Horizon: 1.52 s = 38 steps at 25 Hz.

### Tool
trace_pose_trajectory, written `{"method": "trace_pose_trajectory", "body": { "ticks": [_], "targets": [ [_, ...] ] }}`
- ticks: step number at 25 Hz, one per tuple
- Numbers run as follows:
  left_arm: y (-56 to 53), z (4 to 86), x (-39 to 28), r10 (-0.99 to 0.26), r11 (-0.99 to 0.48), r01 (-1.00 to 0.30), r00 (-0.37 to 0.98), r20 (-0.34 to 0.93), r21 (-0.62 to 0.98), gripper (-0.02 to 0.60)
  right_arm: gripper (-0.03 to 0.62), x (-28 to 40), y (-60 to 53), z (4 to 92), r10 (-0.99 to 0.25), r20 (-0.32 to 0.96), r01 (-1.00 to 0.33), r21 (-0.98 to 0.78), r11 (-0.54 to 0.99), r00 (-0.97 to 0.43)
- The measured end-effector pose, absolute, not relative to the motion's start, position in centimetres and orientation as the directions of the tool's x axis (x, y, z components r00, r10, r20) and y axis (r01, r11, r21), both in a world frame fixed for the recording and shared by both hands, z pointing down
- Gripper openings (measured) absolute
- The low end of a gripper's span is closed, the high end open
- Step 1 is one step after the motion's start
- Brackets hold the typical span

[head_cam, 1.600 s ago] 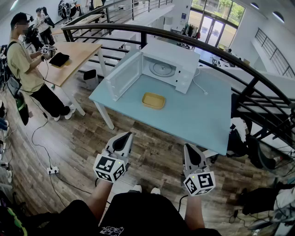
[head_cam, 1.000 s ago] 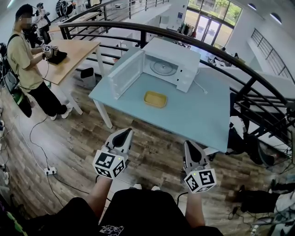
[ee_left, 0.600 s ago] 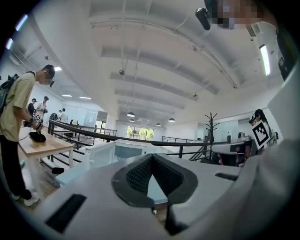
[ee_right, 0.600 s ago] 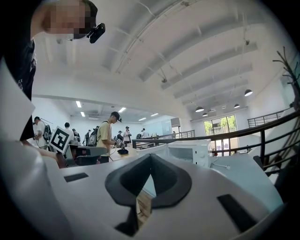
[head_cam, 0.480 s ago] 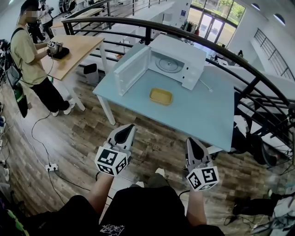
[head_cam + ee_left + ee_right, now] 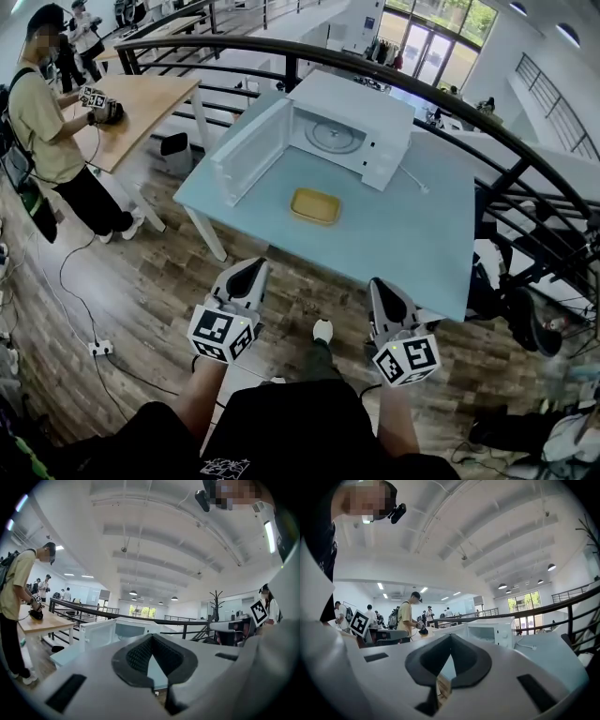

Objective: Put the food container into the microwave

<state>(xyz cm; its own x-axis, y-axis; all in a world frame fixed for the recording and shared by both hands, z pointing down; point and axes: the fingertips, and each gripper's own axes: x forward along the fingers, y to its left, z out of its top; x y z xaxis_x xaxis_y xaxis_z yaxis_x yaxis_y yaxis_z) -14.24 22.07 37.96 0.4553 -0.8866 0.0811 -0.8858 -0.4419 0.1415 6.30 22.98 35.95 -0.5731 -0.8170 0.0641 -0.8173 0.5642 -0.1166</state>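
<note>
The shallow yellow rectangular food container (image 6: 315,205) had rounded corners and a raised rim around a slightly darker middle. It lay flat on the light blue table (image 6: 412,230), about midway between the near and far edges. It sat in front of the white microwave (image 6: 361,105) but clear of it. The microwave stood along the table's far edge, with a round turntable showing inside. Its white door (image 6: 246,150) was swung wide open toward the table's left edge.

The left gripper (image 6: 253,266) was held over the brown wooden floor (image 6: 141,281), short of the table's near edge and well apart from the container. In the left gripper view its dark jaw pads met at their tips. Only a narrow wedge-shaped gap was left behind the tips, and nothing sat in it.

The right gripper (image 6: 378,285) was held beside it, also short of the near edge and touching nothing. In the right gripper view its jaws were likewise brought together at the tips and were empty.

Both grippers pointed toward the table, each with its square-marked cube at the rear.
</note>
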Motion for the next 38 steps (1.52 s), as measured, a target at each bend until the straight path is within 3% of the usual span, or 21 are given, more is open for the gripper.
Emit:
{"method": "trace_pose_trajectory", "body": {
  "ticks": [18, 23, 31, 38],
  "targets": [
    [5.2, 39.1, -7.7, -0.873, -0.438, -0.876, 0.468, 0.136, 0.203, 0.006, 0.006, 10.5, 4.1, 38.1, -0.748, 0.129, -0.758, -0.146, 0.635, -0.651],
    [1.7, 40.6, -6.7, -0.877, -0.400, -0.886, 0.445, 0.181, 0.235, 0.006, 0.006, 11.6, -0.1, 39.0, -0.721, 0.141, -0.733, -0.183, 0.655, -0.679],
    [-1.4, 46.5, -6.2, -0.874, -0.282, -0.857, 0.415, 0.252, 0.432, 0.006, 0.006, 11.8, -4.6, 41.7, -0.657, 0.159, -0.675, -0.223, 0.703, -0.737],
    [-2.5, 48.4, -6.4, -0.876, -0.231, -0.858, 0.389, 0.285, 0.460, 0.006, 0.006, 9.3, -6.3, 43.6, -0.594, 0.179, -0.620, -0.251, 0.743, -0.784]
  ]
}}
